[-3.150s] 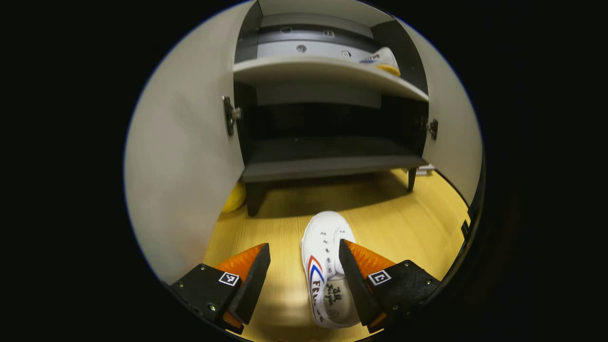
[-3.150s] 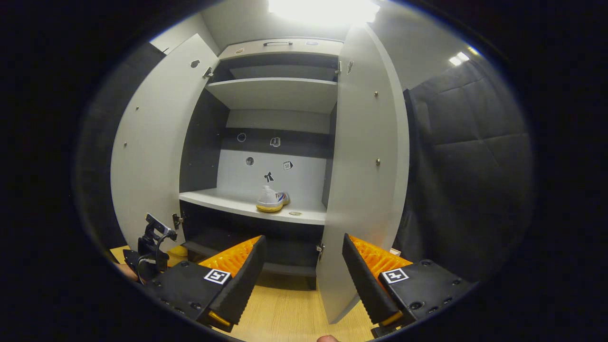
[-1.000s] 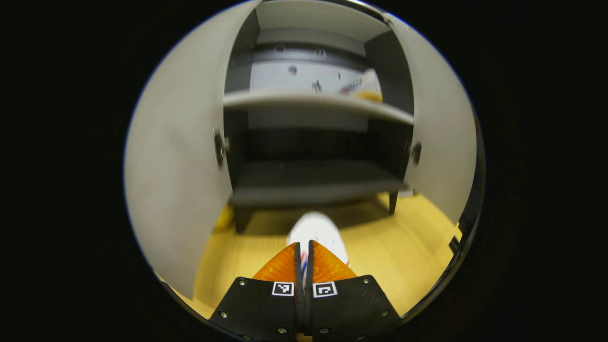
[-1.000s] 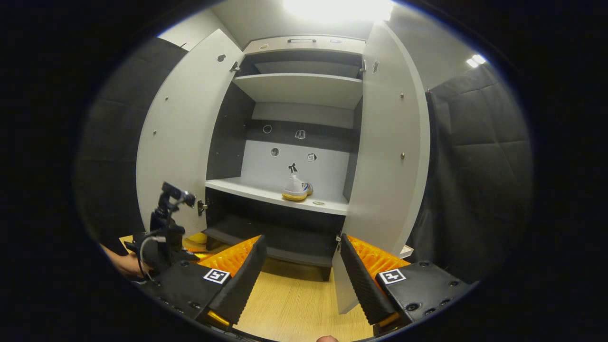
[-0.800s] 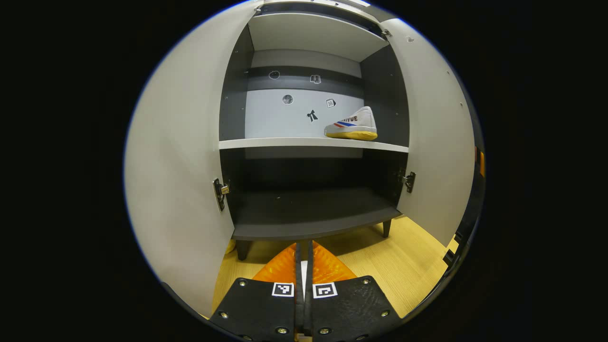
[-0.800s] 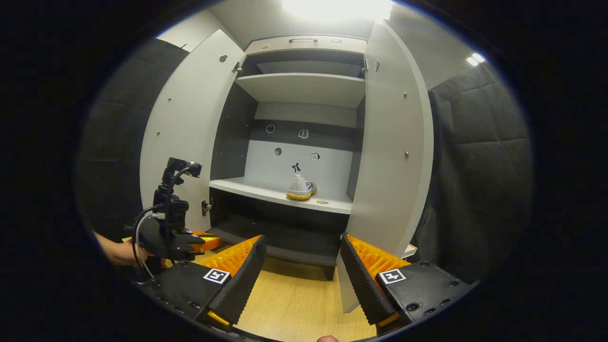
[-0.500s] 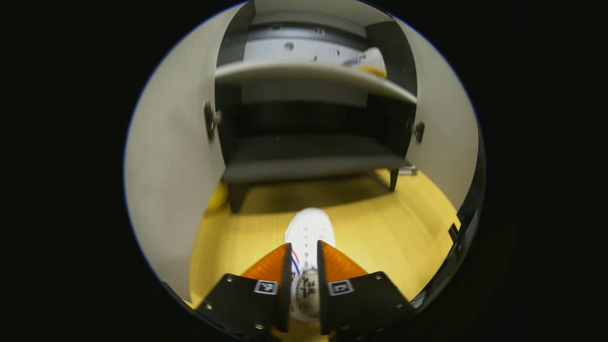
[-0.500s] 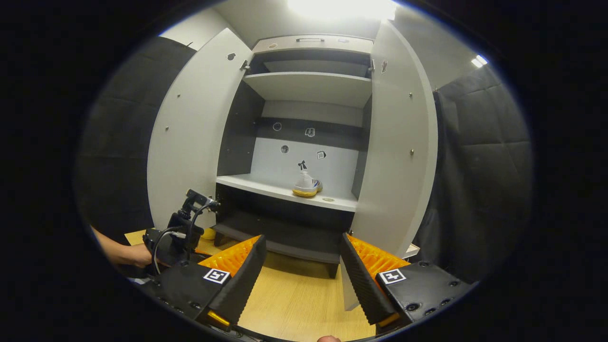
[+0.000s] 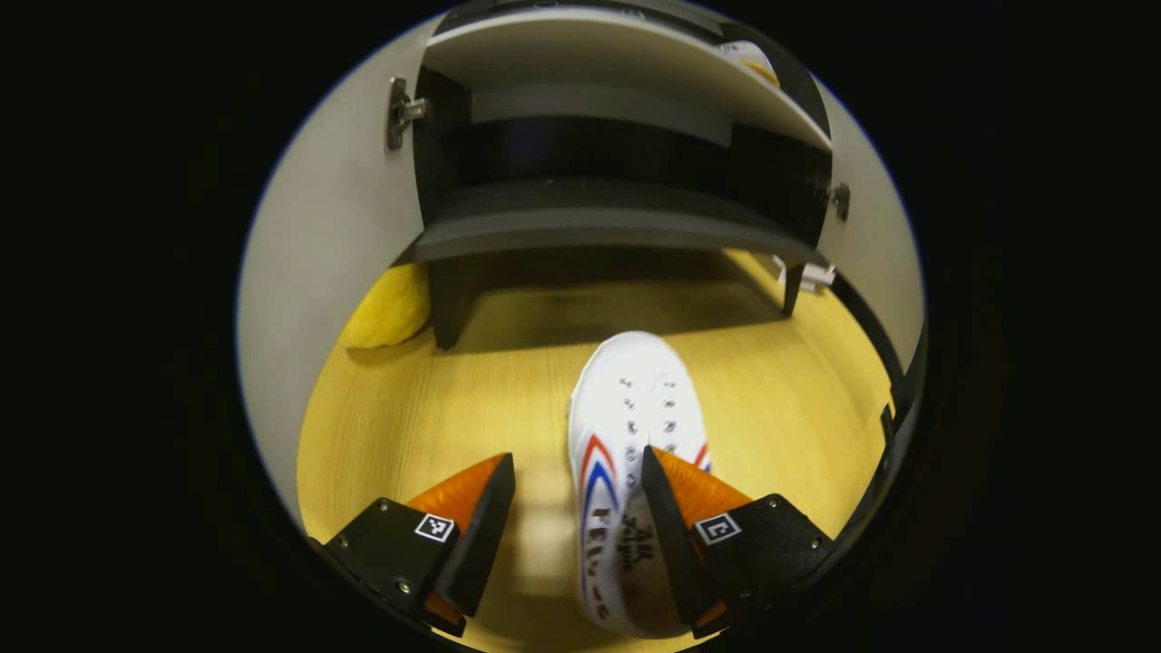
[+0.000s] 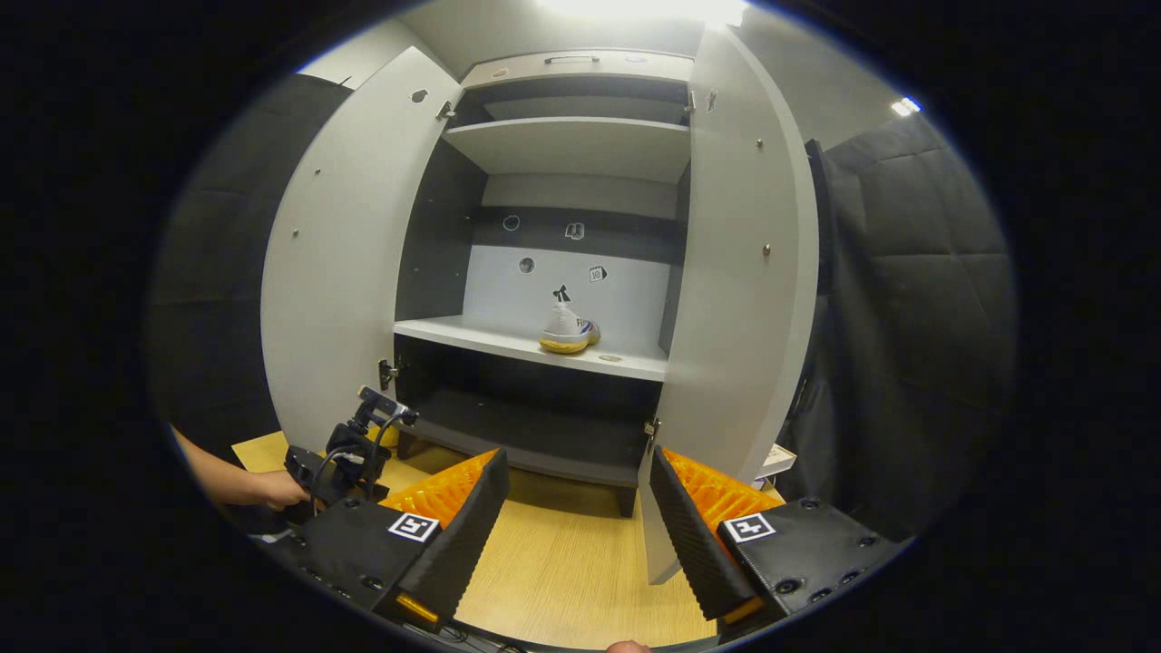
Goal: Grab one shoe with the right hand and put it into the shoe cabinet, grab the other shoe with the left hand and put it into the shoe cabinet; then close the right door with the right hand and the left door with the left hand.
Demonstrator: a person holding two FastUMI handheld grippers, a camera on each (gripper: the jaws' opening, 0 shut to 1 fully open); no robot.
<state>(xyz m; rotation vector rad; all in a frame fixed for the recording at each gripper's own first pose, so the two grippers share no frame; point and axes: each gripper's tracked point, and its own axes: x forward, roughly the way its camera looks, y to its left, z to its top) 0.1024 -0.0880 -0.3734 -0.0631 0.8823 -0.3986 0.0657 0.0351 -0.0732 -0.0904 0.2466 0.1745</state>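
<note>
On the middle shelf point(image 10: 508, 343) one shoe point(image 10: 567, 332) already sits; your left tool point(image 9: 574, 531) gapes over the other point(image 9: 629, 472) on the floor (right tool point(image 10: 573, 535) released too); both doors remain.

Pale wood floor point(image 10: 562, 571), black padded wall point(image 10: 907, 299) (quilted), bright ceiling light point(image 10: 644, 9)

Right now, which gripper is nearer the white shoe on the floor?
Left. The left gripper is open right over the shoe on the floor, one finger inside its opening. The right gripper hangs open farther back, facing the cabinet.
</note>
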